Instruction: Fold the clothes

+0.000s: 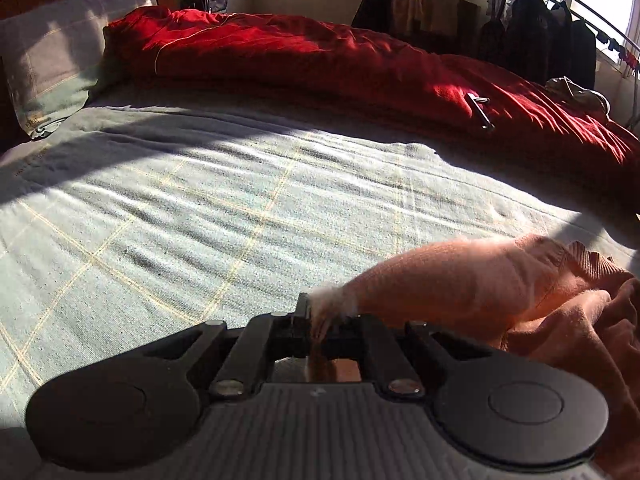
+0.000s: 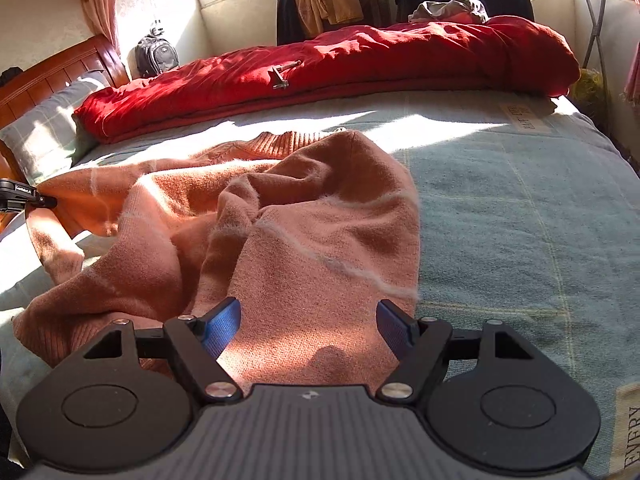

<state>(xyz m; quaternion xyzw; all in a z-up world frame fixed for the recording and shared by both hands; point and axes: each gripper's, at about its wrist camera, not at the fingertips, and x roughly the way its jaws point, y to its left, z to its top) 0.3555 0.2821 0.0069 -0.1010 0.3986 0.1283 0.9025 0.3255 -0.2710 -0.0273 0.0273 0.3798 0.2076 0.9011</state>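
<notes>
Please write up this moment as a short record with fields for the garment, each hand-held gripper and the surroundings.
garment: pink-orange sweater, crumpled on the bed
left hand-held gripper: shut on a pulled-out part of the sweater, maybe a sleeve
right hand-held gripper: open, blue pads either side of the sweater's near edge, not pinching
bed cover: grey-green with thin yellow lines
behind: red quilt bunched along the far side, small metal object on it
pillow: at the headboard end

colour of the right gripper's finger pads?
Blue pads, on black fingers; clearest in the right wrist view.
</notes>
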